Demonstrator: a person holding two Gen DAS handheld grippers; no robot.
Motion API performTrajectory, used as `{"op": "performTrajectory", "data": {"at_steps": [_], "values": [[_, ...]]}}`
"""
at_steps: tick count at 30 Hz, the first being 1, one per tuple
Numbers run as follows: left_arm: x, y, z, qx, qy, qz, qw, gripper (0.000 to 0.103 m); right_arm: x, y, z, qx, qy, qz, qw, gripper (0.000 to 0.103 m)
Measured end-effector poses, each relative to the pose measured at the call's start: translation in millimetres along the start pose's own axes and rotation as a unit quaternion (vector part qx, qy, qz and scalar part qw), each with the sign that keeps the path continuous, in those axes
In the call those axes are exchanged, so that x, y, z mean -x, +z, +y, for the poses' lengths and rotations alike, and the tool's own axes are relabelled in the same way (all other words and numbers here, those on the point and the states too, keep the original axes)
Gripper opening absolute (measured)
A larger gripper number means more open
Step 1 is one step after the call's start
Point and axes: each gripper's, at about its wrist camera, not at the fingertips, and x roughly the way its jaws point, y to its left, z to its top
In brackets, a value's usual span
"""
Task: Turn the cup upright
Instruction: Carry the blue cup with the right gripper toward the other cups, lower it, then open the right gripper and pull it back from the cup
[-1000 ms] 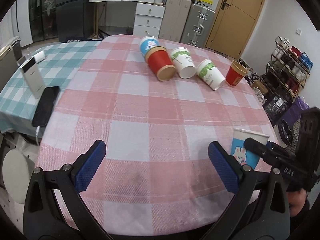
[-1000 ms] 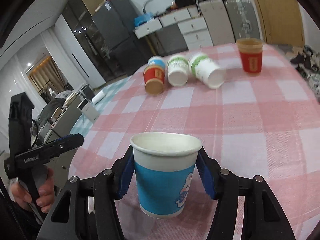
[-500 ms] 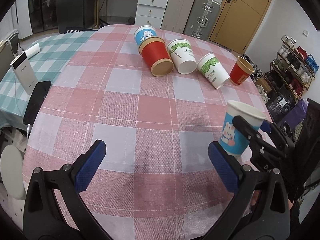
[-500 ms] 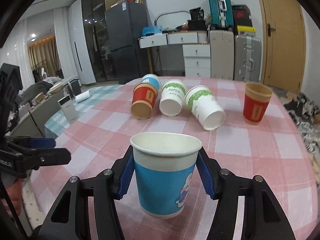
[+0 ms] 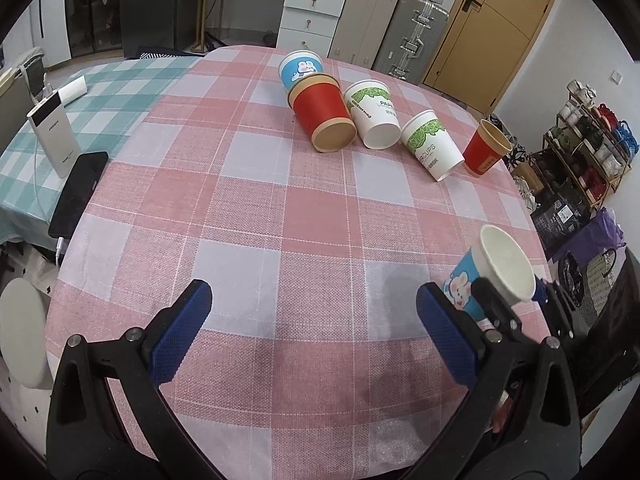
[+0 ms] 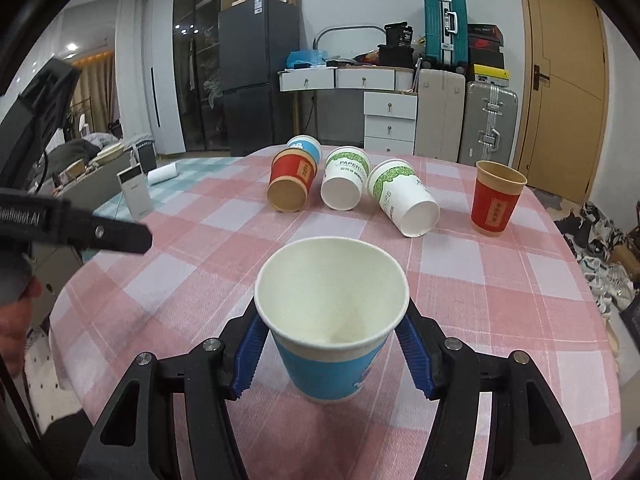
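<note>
While the right gripper (image 6: 332,354) clamps the blue paper cup with rabbit print (image 6: 328,360) mouth-up near the pink checked tablecloth (image 6: 460,280), lower squarely until the base seats, then release. Left gripper (image 5: 312,320) gapes, empty.

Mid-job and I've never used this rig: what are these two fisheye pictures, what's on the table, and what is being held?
Each picture comes from a camera on a hand-held two-finger gripper, looking along its fingers. The left gripper is open and empty above the checked tablecloth. The right gripper is shut on the blue cup, mouth up, also visible at the right edge of the left view. Farther back, four cups lie on their sides: a blue one, a red one and two green-printed white ones. One red cup stands upright.
</note>
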Motion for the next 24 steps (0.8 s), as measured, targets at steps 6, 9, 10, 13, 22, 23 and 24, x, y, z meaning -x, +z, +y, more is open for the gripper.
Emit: {"op": "performTrajectory", "data": {"at_steps": [6,9,10,13,22,23,24], "values": [[12.9,-4.4,-5.3,-0.004,-0.002,-0.016,0.9999,0.102,-1.9,-7.9,-1.2,-0.028,0.003,0.030,0.999,0.094],[20.2,-6.2,-8.7,-0.011,-0.002,-0.023,0.9997,0.102,4.8,-12.1,-0.6,-0.029,0.012,0.036,0.999,0.096],[23.1,-6.9,-9.7,-0.012,-0.003,-0.026,0.9996,0.102,7.5,-13.9,-0.9,-0.032,0.015,0.040,0.999,0.097],[31.1,-8.8,-14.8,-0.016,-0.010,-0.032,0.9993,0.102,21.6,-18.4,-6.2,-0.048,0.029,0.039,0.998,0.097],[50.6,-20.4,-59.6,-0.070,-0.035,-0.046,0.9959,0.102,96.9,3.7,-36.8,-0.128,0.019,-0.025,0.991,0.103],[53.1,-21.7,-64.6,-0.076,-0.038,-0.048,0.9952,0.102,102.5,6.7,-39.1,-0.131,0.015,-0.027,0.991,0.103],[56.1,-22.8,-69.8,-0.083,-0.040,-0.051,0.9944,0.102,107.7,9.9,-40.9,-0.134,0.014,-0.028,0.990,0.103]]}}
